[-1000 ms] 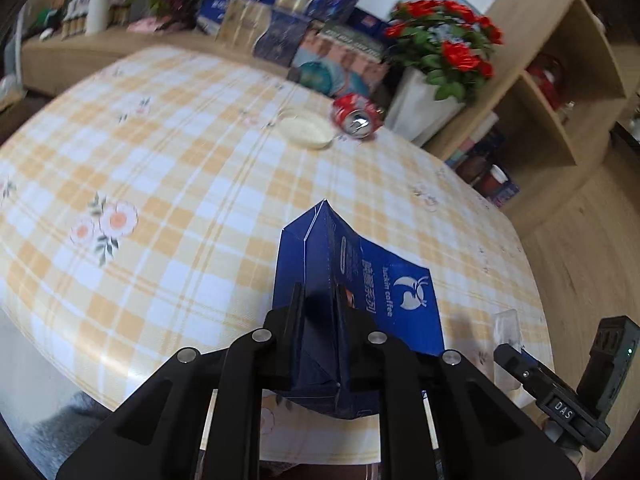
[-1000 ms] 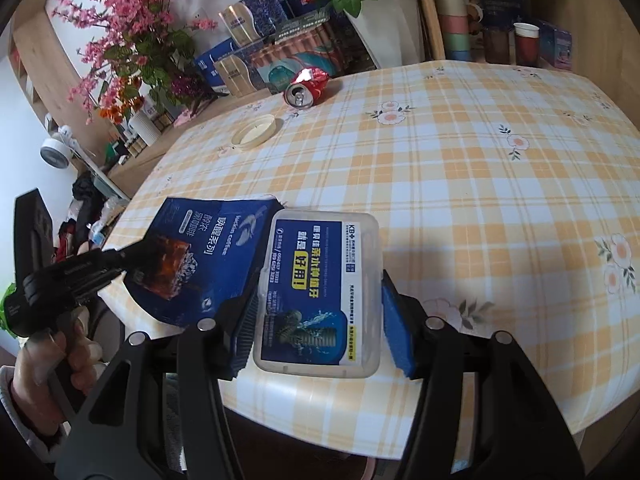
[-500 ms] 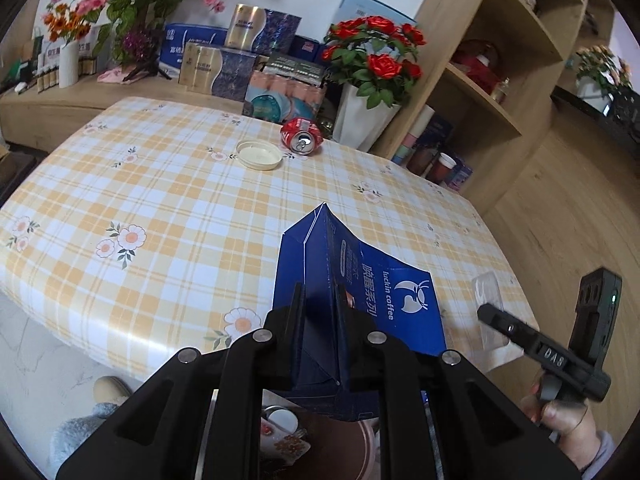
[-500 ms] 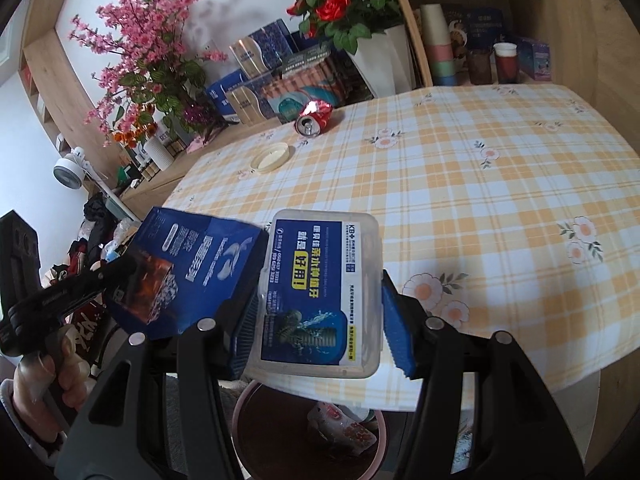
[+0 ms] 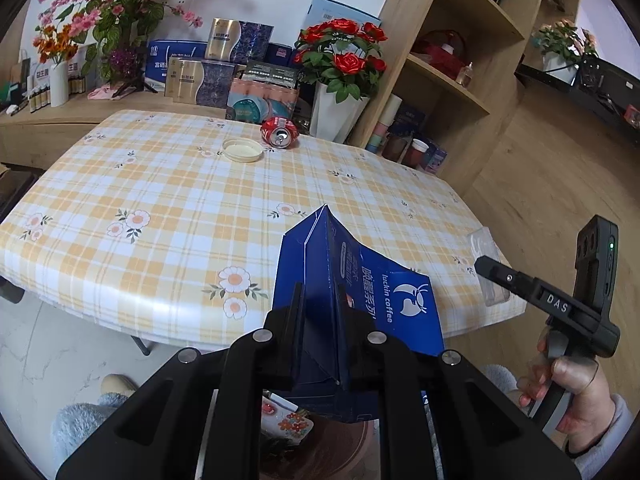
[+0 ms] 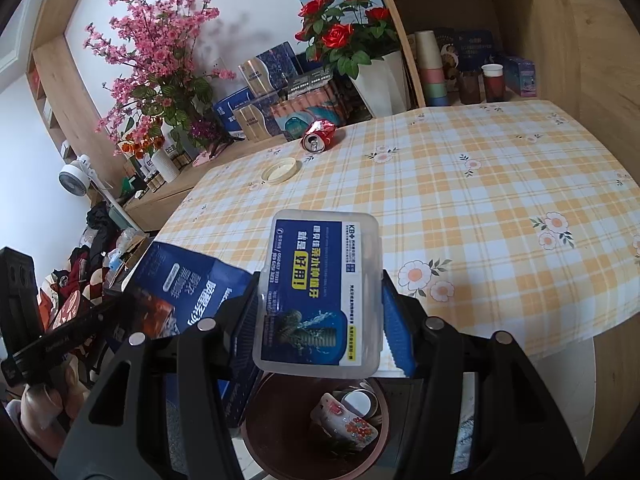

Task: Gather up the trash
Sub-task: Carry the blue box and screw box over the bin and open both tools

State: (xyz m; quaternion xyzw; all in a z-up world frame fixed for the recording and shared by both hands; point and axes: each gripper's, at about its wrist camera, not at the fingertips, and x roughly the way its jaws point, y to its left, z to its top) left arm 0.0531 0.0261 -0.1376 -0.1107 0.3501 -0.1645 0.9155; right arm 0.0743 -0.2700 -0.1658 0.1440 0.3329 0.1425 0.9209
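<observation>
While both catches hang above the bin (image 6: pixel 316 428), the left gripper (image 5: pixel 320 344) pinches the bag (image 5: pixel 360 292) and the right gripper (image 6: pixel 320 320) clamps the box (image 6: pixel 320 292). Beyond them, a can (image 5: pixel 280 137) and a lid (image 5: pixel 242 149), probably trash, remain on the table (image 5: pixel 160 200).

The left gripper (image 5: pixel 320 316), a black two-finger tool, has its jaws pinched almost together on a flattened dark blue paper coffee bag (image 5: pixel 360 304) and tilts downward. The right gripper (image 6: pixel 320 312), black with blue ribbed pads (image 6: pixel 394 324), stands about half spread, its pads pressing both sides of a clear plastic box with a blue label (image 6: pixel 316 292). A bare hand (image 5: pixel 576 392) in a pale fleece sleeve (image 5: pixel 608 440) grips the right tool's handle.
</observation>
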